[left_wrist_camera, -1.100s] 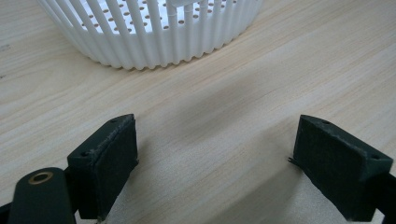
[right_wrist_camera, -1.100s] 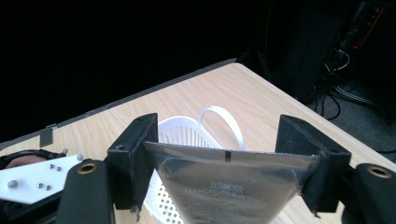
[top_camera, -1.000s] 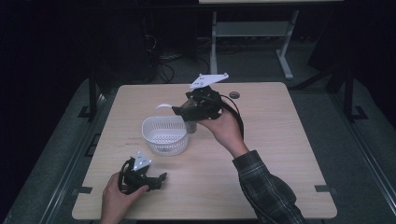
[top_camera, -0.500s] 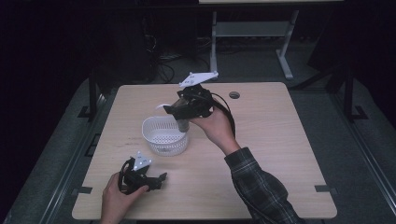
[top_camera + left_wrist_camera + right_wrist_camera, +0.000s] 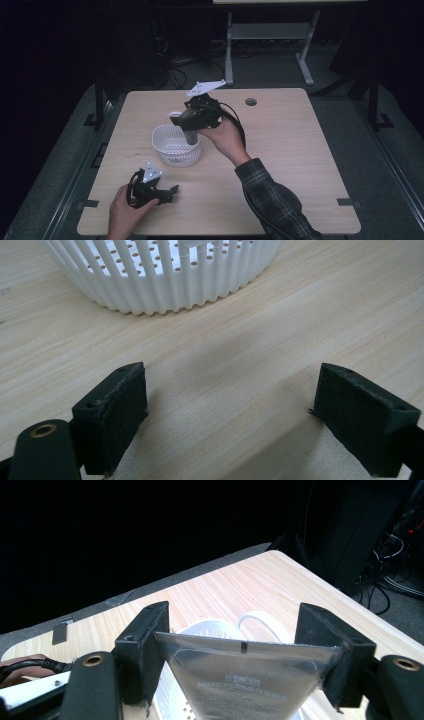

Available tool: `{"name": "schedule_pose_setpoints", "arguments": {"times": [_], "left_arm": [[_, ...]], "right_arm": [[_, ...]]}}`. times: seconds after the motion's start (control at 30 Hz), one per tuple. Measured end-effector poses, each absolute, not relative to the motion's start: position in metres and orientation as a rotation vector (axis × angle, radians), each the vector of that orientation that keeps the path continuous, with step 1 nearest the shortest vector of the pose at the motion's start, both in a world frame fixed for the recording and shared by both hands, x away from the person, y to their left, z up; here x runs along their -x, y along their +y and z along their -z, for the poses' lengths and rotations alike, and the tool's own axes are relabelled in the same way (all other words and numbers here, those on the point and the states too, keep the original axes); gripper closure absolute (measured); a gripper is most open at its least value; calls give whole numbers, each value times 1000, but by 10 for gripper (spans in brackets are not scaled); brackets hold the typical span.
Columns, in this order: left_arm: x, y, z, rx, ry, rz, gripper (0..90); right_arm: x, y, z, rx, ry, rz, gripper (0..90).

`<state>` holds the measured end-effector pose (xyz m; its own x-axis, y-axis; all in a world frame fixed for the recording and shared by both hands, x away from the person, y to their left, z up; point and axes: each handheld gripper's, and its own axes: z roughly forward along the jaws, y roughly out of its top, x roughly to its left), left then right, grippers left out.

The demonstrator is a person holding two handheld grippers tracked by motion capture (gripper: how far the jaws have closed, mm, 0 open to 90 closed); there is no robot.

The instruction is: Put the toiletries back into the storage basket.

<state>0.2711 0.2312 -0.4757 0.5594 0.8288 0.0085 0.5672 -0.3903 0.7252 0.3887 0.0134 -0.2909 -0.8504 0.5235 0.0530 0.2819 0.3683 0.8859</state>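
A white slotted basket [image 5: 170, 146] stands left of the table's middle. My right gripper [image 5: 186, 123] hangs over its far right rim, shut on a silvery foil packet [image 5: 190, 136] whose lower end dips into the basket. In the right gripper view the packet [image 5: 245, 680] spans the gap between both pads, with the gripper [image 5: 244, 646] gripping its top edge and the basket's rim [image 5: 202, 627] below. My left gripper [image 5: 169, 192] lies on the table near the front edge, open and holding nothing. In the left gripper view its jaws [image 5: 230, 410] stand wide apart, facing the basket's wall [image 5: 165, 280].
The wooden table [image 5: 300, 150] has bare room on its right half. A round cable hole [image 5: 251, 102] sits near the far edge. A white curved strip [image 5: 175, 114] lies just behind the basket. A desk frame and cables stand on the dark floor beyond.
My right gripper has carried the packet leftward and a little down, from beside the basket's far right to over its rim. The left gripper has stayed put.
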Motion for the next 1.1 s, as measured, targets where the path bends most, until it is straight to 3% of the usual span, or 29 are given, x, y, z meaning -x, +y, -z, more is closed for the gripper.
{"name": "schedule_pose_setpoints", "arguments": {"times": [1.1], "left_arm": [[-271, 231, 476, -2111, 1107, -487, 127]], "right_arm": [[-392, 27, 324, -718, 2466, -1423, 301]]}}
